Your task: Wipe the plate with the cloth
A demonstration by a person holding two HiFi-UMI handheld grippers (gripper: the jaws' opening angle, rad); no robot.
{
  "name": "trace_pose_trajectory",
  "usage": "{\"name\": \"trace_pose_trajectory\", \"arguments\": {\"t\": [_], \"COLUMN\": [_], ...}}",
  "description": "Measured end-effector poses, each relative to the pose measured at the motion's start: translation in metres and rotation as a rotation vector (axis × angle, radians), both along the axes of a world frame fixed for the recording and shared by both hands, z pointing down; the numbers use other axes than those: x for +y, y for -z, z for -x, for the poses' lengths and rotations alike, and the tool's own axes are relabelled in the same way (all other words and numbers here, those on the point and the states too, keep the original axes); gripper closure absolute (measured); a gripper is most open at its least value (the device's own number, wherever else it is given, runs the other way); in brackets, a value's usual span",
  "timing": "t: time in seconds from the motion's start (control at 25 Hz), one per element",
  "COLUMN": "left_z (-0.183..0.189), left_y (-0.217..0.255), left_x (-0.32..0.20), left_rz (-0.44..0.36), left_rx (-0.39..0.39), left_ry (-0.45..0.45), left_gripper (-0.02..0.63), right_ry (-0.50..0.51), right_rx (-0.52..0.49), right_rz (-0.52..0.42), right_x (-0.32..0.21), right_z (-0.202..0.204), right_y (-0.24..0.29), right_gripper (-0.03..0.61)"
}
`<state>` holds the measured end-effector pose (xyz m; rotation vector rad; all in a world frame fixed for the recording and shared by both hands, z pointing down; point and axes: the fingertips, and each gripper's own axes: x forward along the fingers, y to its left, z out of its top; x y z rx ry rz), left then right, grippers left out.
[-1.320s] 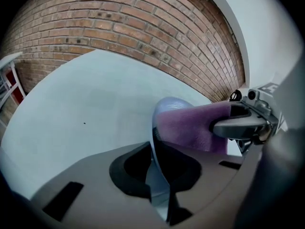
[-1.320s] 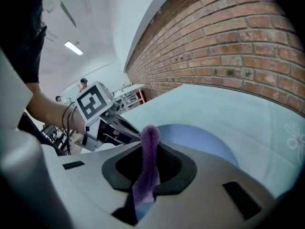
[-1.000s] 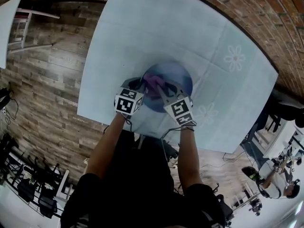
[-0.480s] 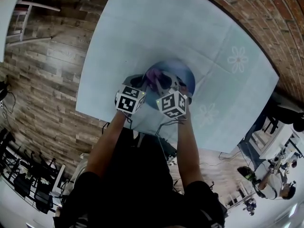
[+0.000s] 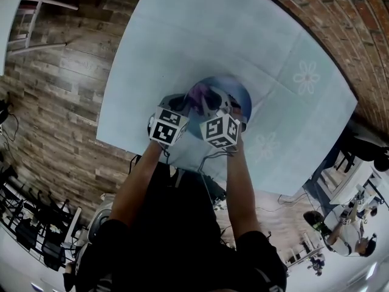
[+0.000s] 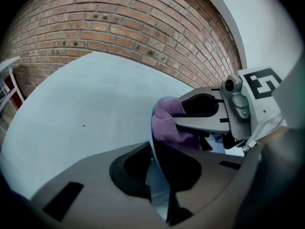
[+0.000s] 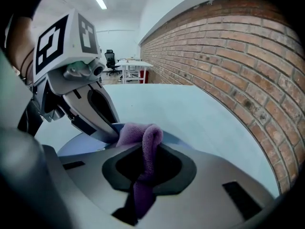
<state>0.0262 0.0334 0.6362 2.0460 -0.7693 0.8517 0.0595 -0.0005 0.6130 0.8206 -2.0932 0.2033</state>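
- The left gripper (image 5: 181,106) (image 6: 157,171) (image 7: 110,129) is clamping the near-left rim of the blue plate (image 5: 238,99) (image 6: 159,191) (image 7: 78,146), with its jaws narrow on the thin edge.
- The plate is sitting face up over the pale blue table (image 5: 182,29), towards its near edge; I cannot tell whether it is resting flat or slightly lifted.
- The right gripper (image 5: 213,106) (image 6: 200,123) (image 7: 143,171) is pinching a purple cloth (image 5: 199,93) (image 6: 167,125) (image 7: 148,142), its jaws almost together.
- The cloth's long axis is running straight out from those jaws, and its far end is folding down onto the plate, just beside the left gripper.
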Motion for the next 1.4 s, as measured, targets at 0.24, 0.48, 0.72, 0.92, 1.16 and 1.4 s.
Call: {"name": "trace_pose_trajectory", "arguments": {"t": [0.24, 0.48, 0.72, 0.92, 1.16, 1.4], "left_z": [0.001, 0.0, 0.002, 0.001, 0.002, 0.004], "left_y": [0.001, 0.0, 0.001, 0.0, 0.0, 0.001], "left_x": [-0.001, -0.001, -0.001, -0.001, 0.0, -0.001], "left_rz": [0.0, 0.004, 0.013, 0.016, 0.015, 0.018], "left_rx": [0.017, 0.024, 0.025, 0.028, 0.029, 0.035], "left_ry": [0.009, 0.014, 0.025, 0.035, 0.041, 0.048], "left_gripper": [0.555, 0.555, 0.555, 0.555, 0.555, 0.555], "right_ry": [-0.039, -0.077, -0.11, -0.14, -0.173, -0.199], "right_rx": [0.036, 0.064, 0.106, 0.159, 0.208, 0.276], "right_rz": [-0.029, -0.048, -0.069, -0.085, -0.096, -0.098], "right_x": [-0.011, -0.018, -0.025, -0.029, -0.029, -0.026], "right_z": [-0.007, -0.016, -0.029, -0.046, -0.062, -0.084], "right_y": [-0.001, -0.003, -0.004, -0.005, -0.005, -0.004], "right_gripper": [0.509, 0.509, 0.509, 0.509, 0.509, 0.509]}}
